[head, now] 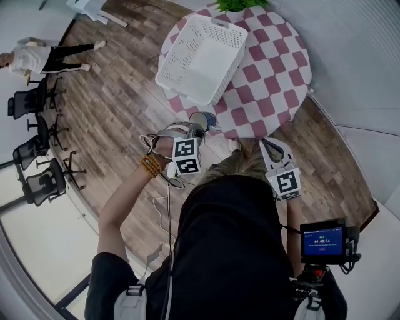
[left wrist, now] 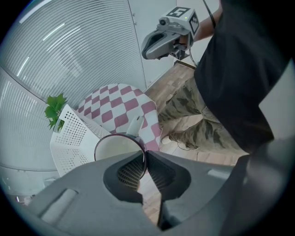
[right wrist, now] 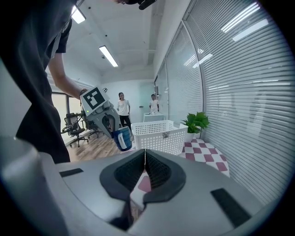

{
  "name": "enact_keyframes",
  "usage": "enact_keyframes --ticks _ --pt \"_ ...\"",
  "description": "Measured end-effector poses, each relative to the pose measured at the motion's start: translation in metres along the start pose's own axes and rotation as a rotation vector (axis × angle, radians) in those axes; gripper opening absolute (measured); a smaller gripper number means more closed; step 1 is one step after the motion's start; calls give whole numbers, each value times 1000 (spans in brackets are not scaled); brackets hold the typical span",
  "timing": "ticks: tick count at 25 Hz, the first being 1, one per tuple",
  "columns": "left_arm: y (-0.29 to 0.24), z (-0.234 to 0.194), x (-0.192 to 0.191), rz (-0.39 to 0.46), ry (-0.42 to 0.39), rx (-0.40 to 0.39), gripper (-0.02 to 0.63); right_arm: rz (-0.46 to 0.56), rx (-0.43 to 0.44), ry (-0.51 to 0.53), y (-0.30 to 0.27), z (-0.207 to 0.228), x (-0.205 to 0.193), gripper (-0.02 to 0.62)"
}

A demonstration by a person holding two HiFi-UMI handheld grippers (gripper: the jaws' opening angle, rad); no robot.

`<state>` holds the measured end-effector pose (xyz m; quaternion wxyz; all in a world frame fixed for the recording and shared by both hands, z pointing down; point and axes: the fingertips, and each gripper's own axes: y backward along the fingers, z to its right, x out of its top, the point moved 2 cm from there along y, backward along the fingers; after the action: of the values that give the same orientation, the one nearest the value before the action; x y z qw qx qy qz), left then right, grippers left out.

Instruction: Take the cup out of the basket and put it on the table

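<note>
**Left tongs** (head: 195, 129): pointing steeply down, jaws nearly together and pinched on one wall of the cup at its rim, one pad inside and one outside. Nothing else is in the grip.

**Cup** (head: 201, 121): blue outside, pale inside, with its handle on the side away from the tongs. It is out of the basket and hangs tilted in the air at the near edge of the bench, just beside the basket's near end. Whether cloth or floor lies under it cannot be told.

**Basket** (head: 201, 55): white, perforated and empty. It takes up the left part of the bench, and its near-left corner appears to reach past the left edge.

**Bench** (head: 275, 75): round, under a red-and-white checked cloth. The bare cloth is toward the right and near edges, and a green plant (head: 240, 5) stands at the far edge.

**Right tongs** (head: 272, 150): jaws closed tip to tip with nothing between them, held off the near-right edge, well apart from the cup.

**Hazards, as judged:**
- The hold is on a thin rim only, so the cup's weight could swivel it in the pads or let it slip.
- A set-down this close to the near edge could land the base half off the cloth and tip the cup to the floor.
- Releasing while the cup is tilted would let it roll.
- A knock from the left tongs could shove the basket further over the left edge.
</note>
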<state>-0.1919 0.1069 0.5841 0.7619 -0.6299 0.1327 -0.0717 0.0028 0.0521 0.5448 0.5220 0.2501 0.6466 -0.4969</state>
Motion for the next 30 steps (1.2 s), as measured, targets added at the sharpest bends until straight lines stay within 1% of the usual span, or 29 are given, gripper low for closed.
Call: enact_keyframes --ticks 4,9,16,21,30 --pt "-13 0 -4 -23 -2 -11 31 -4 -2 -11 -2 2 -5 11" --pt "-28 4 -9 -63 -55 -6 31 -13 15 -11 -8 1 -14 9" --pt "-43 7 -15 -81 -74 -28 31 -16 36 -10 -17 -2 -13 9" --pt "-56 6 -17 -85 -71 -40 31 -20 58 -7 -19 -5 -15 9" --pt "-81 6 -26 -108 -41 -58 31 -35 86 -2 -21 -4 -17 9"
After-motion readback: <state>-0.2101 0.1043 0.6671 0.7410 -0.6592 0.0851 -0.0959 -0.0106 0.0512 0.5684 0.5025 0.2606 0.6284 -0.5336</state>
